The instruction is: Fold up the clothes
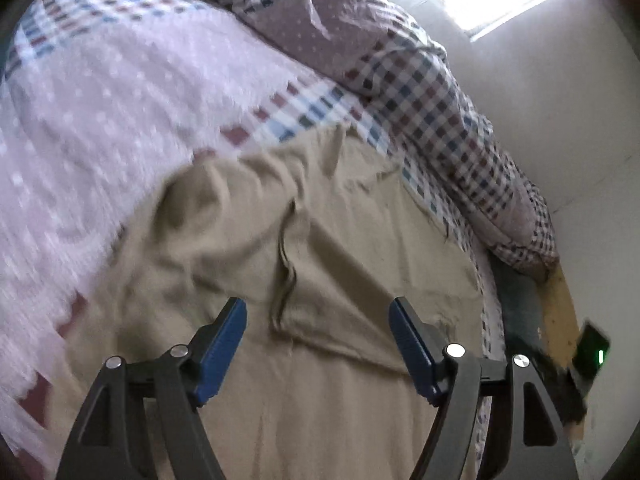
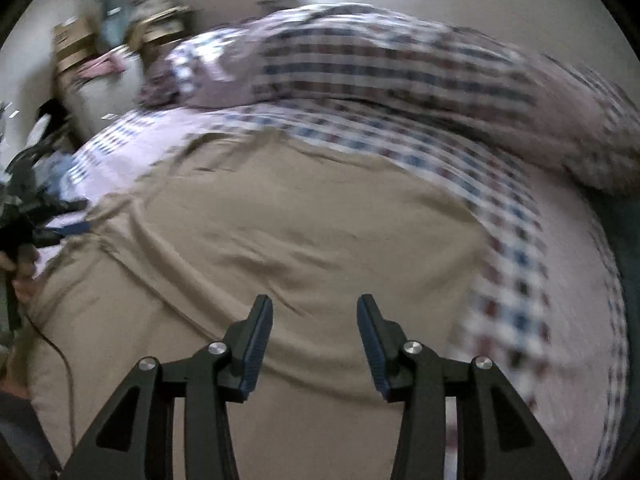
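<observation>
A tan garment (image 1: 320, 240) lies spread on the bed, with a seam fold running down its middle. My left gripper (image 1: 318, 304) hovers over it, open wide, its blue pads (image 1: 224, 344) clear of the cloth. In the right wrist view the same tan garment (image 2: 300, 240) fills the centre, creased toward its left side. My right gripper (image 2: 315, 300) is open above it, with nothing between its fingers. A person's hand (image 2: 22, 276) shows at the left edge of that view, beside the garment's left end.
The bed has a pink dotted sheet (image 1: 100, 120) with a checked border. A bunched checked quilt (image 2: 380, 68) lies along the far side by the wall. Cardboard boxes (image 2: 74, 44) stand past the bed's corner. A wooden bed edge (image 1: 560, 312) and a dark device with a green light (image 1: 596, 352) are on the right.
</observation>
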`<state>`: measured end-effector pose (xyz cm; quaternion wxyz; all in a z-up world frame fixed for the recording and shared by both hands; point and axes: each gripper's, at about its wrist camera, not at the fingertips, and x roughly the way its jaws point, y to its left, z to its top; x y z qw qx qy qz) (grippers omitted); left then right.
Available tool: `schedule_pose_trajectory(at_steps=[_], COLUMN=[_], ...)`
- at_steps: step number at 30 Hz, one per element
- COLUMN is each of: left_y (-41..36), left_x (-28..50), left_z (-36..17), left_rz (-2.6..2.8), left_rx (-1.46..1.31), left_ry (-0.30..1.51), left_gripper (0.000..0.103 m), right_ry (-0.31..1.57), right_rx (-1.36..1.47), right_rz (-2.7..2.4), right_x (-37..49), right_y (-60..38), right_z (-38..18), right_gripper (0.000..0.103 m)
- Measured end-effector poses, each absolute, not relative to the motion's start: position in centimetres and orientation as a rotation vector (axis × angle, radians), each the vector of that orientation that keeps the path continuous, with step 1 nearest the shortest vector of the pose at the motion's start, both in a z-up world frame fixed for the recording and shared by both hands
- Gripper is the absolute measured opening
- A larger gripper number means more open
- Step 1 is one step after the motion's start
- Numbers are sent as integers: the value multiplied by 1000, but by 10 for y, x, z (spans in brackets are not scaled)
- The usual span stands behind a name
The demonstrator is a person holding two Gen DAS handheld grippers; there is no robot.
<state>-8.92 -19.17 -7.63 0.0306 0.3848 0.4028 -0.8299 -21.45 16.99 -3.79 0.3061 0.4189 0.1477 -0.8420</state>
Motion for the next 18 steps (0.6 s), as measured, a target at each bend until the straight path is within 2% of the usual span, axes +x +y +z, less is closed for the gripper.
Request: schedule_pose_trajectory(at_steps=[4,6,9,10,12,14,16,18], left_y=[-175,-169,-169,-170,-173,-175,-177,-177], left_x=[-92,-93,-91,-90,-87,-89,-88,-88], left_z=[-79,-78,-82,-84,-87,-88,-89,-89], left_rz=[-2594,-2601,-2566,-2554,-2532,-2532,-2529,-2534], left_rx=[1210,1208,1186,1184,1170,1168,1167,1159], left_ry=[1096,1044,1016,1007,1031,1052,1053,1051], left_gripper=[77,72,49,37,27,12,7,6], right_ry=[444,493,517,527,520,528,556,583], right_rx=[1225,1272,1338,1349,1387,1406,1399,1392], right_rz=[-2168,-2163,-2171,-2177,-2177,-2174,-2177,-2180], right_x=[-249,-267,-288,-292,-299,-302,-301,-300], right_y=[116,99,93,92,90,89,87,86], right_z=[-63,-77,-91,-95,-101,-107,-111,-115], right_gripper=[47,47,47,47,47,46,35,2])
